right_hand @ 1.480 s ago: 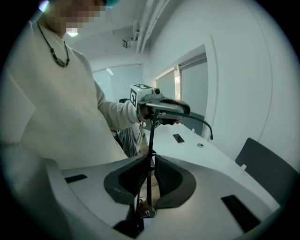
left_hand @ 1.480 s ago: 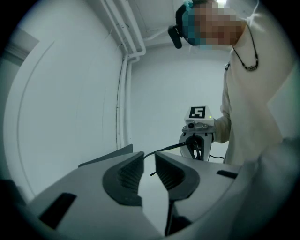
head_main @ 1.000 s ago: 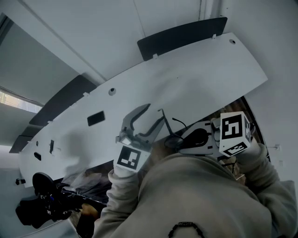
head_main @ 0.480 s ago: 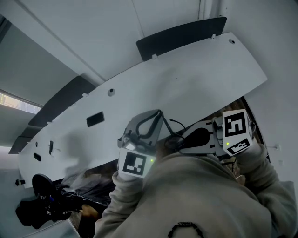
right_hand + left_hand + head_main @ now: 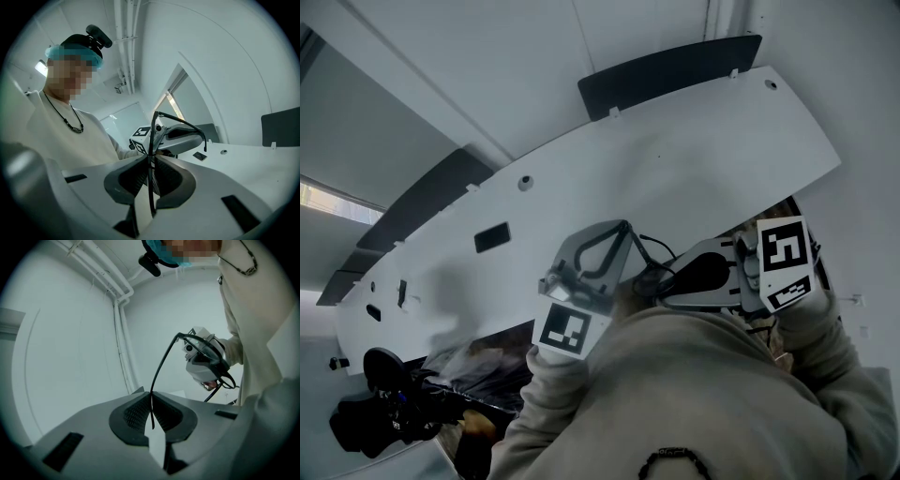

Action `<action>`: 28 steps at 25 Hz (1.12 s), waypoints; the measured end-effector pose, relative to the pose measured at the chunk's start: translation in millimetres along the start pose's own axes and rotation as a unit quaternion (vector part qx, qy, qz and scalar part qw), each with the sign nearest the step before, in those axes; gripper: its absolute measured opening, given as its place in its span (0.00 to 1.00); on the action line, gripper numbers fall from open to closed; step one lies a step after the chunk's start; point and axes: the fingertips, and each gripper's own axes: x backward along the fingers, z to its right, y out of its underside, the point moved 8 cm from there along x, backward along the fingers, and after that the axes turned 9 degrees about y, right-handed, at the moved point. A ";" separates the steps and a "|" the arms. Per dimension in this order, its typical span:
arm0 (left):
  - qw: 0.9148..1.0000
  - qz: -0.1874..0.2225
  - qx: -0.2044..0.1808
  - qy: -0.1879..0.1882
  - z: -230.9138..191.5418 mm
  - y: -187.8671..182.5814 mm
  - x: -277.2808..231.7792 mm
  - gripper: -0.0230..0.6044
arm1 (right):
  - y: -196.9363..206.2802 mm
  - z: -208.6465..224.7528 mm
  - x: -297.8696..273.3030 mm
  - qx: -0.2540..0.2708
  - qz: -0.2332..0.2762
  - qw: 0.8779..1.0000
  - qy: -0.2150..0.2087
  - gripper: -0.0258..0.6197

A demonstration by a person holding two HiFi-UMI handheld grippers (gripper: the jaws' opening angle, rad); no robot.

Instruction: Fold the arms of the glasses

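Closest to us, at the bottom of the head view, is the person's pale jumper (image 5: pixel 712 394). Both sleeves reach up from it.

Just above, a little left of the middle, is the left hand-held gripper (image 5: pixel 617 232). Its jaws have just been closing. In its own view they are now pressed together on one thin black arm (image 5: pixel 159 367) of the glasses (image 5: pixel 652 267).

A little right of the middle is the right hand-held gripper (image 5: pixel 664 284). Its own view shows its jaws pinching another thin black part of the glasses. We cannot tell for sure which part that is.

So the glasses are up in the air in the middle of the picture, held between the two hand-held grippers. They are not lying on anything.

Behind them the long white worktop (image 5: pixel 675 159) runs from the lower left to the upper right. A dark panel (image 5: pixel 666 70) stands at its far edge.

We think the fold has not started yet, and a few things could go wrong:
- **Slipping:** The arm is very thin and smooth, so it could slide out of the jaws when we swing it.
- **Bending:** If we push the arm the wrong way or too hard, it or its hinge could bend.
- **Twisting or dropping:** If the two hand-held grippers pull apart, the glasses could twist. If one pinch gives way, they could drop onto the worktop.
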 end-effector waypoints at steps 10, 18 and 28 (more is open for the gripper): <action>0.999 0.022 0.024 0.021 3.5 -3.9 -3.4 0.07 | -6.8 -0.5 7.2 0.014 0.021 1.000 0.008 0.13; 0.981 0.108 0.146 0.071 13.8 -12.8 -1.1 0.06 | -16.2 -9.3 11.6 0.047 0.060 0.997 0.012 0.13; 0.955 0.174 0.202 0.128 15.8 -15.0 5.5 0.06 | -26.5 -17.9 15.5 0.072 0.097 0.992 0.018 0.13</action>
